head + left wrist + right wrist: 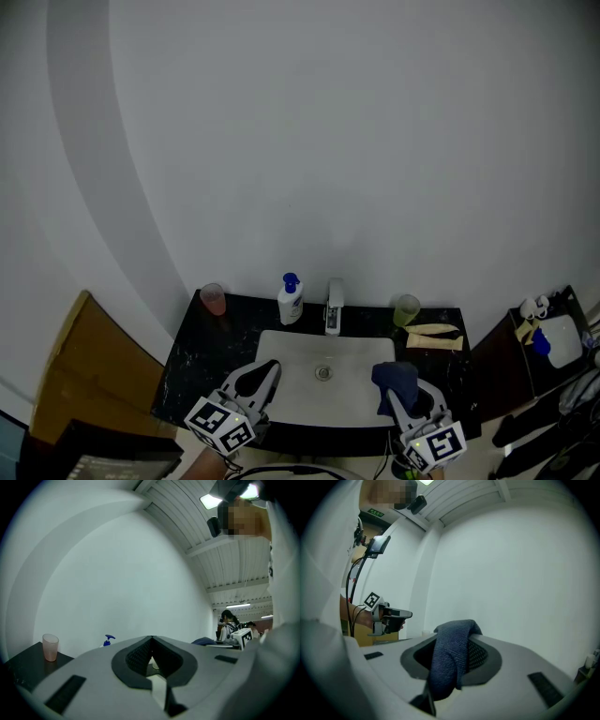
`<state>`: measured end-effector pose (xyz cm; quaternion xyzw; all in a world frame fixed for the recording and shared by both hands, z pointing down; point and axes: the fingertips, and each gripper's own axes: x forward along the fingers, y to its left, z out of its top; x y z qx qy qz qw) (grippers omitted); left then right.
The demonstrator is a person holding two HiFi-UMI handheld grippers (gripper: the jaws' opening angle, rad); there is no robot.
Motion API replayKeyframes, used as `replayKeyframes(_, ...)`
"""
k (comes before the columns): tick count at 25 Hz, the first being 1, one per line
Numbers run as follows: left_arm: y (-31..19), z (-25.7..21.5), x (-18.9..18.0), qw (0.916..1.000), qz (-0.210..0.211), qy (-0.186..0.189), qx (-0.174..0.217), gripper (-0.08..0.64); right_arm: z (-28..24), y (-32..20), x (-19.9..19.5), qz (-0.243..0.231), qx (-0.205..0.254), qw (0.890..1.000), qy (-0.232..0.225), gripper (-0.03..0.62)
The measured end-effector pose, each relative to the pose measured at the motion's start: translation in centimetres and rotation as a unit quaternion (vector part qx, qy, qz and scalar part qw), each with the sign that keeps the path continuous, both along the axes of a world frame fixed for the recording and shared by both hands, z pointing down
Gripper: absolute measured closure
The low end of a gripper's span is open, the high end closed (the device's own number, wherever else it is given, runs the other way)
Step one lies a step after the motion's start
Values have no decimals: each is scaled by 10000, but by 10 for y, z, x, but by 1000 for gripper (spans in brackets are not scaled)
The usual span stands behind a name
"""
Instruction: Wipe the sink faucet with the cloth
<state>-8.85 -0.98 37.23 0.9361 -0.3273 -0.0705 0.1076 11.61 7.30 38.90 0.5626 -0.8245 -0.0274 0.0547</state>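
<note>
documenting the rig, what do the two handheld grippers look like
The left gripper and right gripper are light grey, wedge-shaped shells with dark, textured jaw pads. Each carries a white cube printed with black square markers.

A: Cloth, what's it like?
B: Dark blue knit cloth [449, 660], bunched up, pinched in the right claw [457, 639]. It folds over the top & hangs down the front.
A: Where abouts?
B: Above the front-right corner of the white sink [281, 354].
A: And the faucet?
B: Silver faucet [333, 307], upright, mid back rim of the sink, spout twd the basin. Well apart from the cloth, no contact.
</note>
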Motion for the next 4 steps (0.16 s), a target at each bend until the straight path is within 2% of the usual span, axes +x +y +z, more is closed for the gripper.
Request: replayKeyframes(4,2,4,2,10000,44,54,42,560,2,1,-2,-19,12,10000,-6,476)
